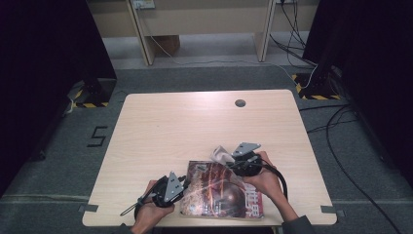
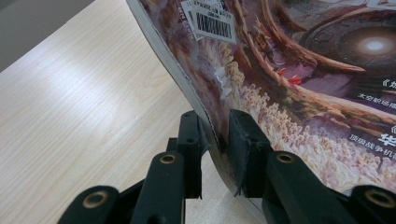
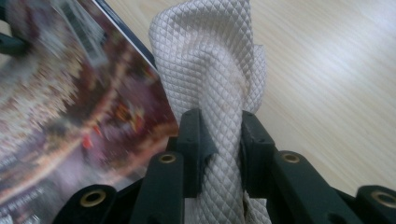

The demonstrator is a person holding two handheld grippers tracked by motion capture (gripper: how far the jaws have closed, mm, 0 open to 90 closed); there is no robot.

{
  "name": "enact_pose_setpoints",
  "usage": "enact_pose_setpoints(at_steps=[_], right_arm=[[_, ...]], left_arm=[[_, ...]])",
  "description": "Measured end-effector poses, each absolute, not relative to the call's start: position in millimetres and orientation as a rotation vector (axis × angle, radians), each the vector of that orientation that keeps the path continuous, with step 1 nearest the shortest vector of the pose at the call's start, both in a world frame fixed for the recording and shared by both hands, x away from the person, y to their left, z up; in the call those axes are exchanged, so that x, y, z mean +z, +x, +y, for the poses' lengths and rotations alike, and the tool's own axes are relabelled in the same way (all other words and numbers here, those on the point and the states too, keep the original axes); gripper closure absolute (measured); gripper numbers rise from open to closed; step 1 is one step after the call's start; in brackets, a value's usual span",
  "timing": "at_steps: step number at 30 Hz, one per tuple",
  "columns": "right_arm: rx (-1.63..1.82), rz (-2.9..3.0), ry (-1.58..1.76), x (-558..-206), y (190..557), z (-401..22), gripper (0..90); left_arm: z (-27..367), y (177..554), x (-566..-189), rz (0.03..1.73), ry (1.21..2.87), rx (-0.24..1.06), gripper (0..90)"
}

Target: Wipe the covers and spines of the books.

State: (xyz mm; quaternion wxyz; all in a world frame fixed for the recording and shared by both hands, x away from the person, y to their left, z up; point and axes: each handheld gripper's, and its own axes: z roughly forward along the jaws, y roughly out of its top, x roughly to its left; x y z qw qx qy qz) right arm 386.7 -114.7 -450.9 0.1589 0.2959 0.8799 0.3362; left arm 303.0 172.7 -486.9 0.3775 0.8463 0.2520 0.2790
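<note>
Status: wipe-down of the magazine [image 1: 221, 192], by the look of it, and I'd call it early-to-mid stage.

Left tool [image 1: 181, 186] is clamped on the magazine's left edge. In the left gripper view the jaws pinch the edge of the page block [image 2: 215, 140], with the cover bowing up and away from the table [image 2: 84, 102]. So the hold-down/steadying part is done.

Right tool [image 3: 219, 135] is closed on a bunched, quilted white cloth [image 3: 212, 70]; the wad stands up between the jaws. In the high view the cloth [image 1: 221, 155] sits at the magazine's top right corner, at or just over its far edge. Can't tell whether it actually touches the cover yet.

Magazine lies at the near edge of the table [image 1: 195, 122], between the two hands, face up, barcode sticker [image 2: 212, 21] near the corner on the left tool's side.

Done, as far as visible: cloth picked up, magazine gripped, cloth brought to the cover.
Left, in my judgement: the actual passes across the cover, or most of them. No visible sign of wiped versus unwiped area, so coverage so far is unknown. After that, release both and put the cloth down.
</note>
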Motion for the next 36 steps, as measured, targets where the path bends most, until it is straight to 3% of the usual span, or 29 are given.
enact_pose_setpoints(at_steps=[25,36], right_arm=[[0.728,2.486,1.078,-478.1,402.1,-192.0,73.3],[0.797,2.505,0.995,-475.1,396.5,-180.1,73.5]], left_arm=[[172.6,302.4,-486.8,0.641,2.159,0.718,74.7],[172.5,302.8,-486.9,0.641,2.162,0.722,74.4]])
